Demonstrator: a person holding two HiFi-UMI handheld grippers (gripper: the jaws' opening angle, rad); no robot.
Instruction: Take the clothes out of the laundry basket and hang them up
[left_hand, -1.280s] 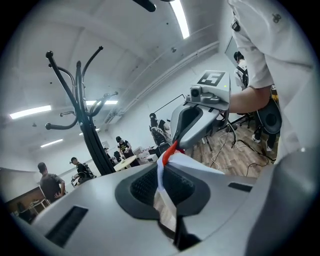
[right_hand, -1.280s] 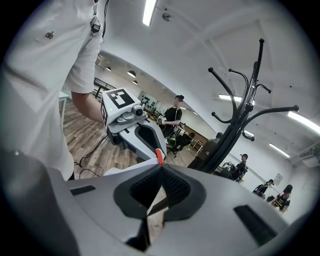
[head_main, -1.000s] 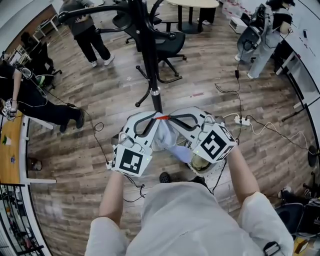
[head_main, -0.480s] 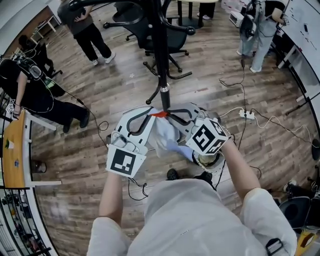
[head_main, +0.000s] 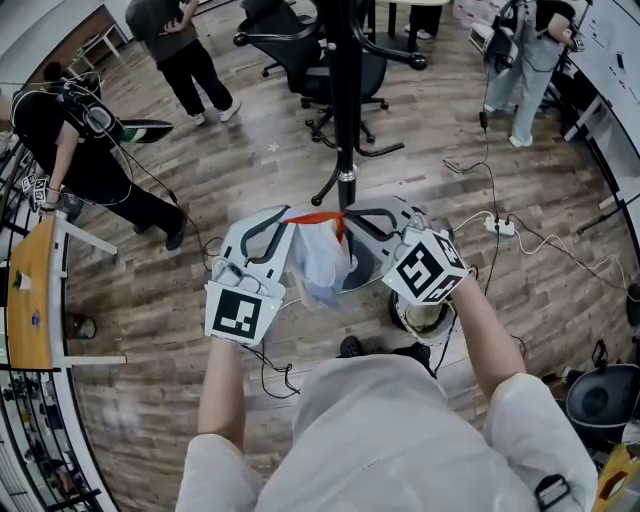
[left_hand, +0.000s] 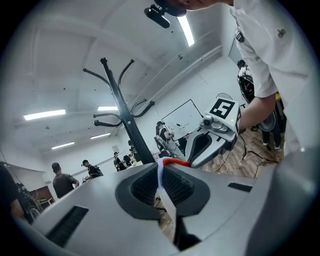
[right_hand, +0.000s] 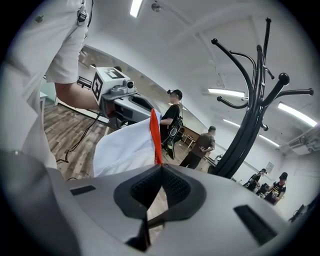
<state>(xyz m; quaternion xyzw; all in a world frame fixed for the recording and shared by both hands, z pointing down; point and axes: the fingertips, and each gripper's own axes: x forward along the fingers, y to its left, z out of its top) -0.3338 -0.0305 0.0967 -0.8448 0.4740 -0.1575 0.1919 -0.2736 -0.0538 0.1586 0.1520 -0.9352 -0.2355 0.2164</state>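
Left claw (head_main: 291, 213), right claw (head_main: 346, 216) clench the garment (head_main: 322, 262) — nearer the coat stand (head_main: 346, 110) now.

wood floor (head_main: 250, 160), office chair (head_main: 300, 55), ceiling lights (left_hand: 44, 115)

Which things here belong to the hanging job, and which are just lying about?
Job: garment, clamped by left tongs and right tongs; coat rack.
Lying about: office chair, power strip, cables, desk.
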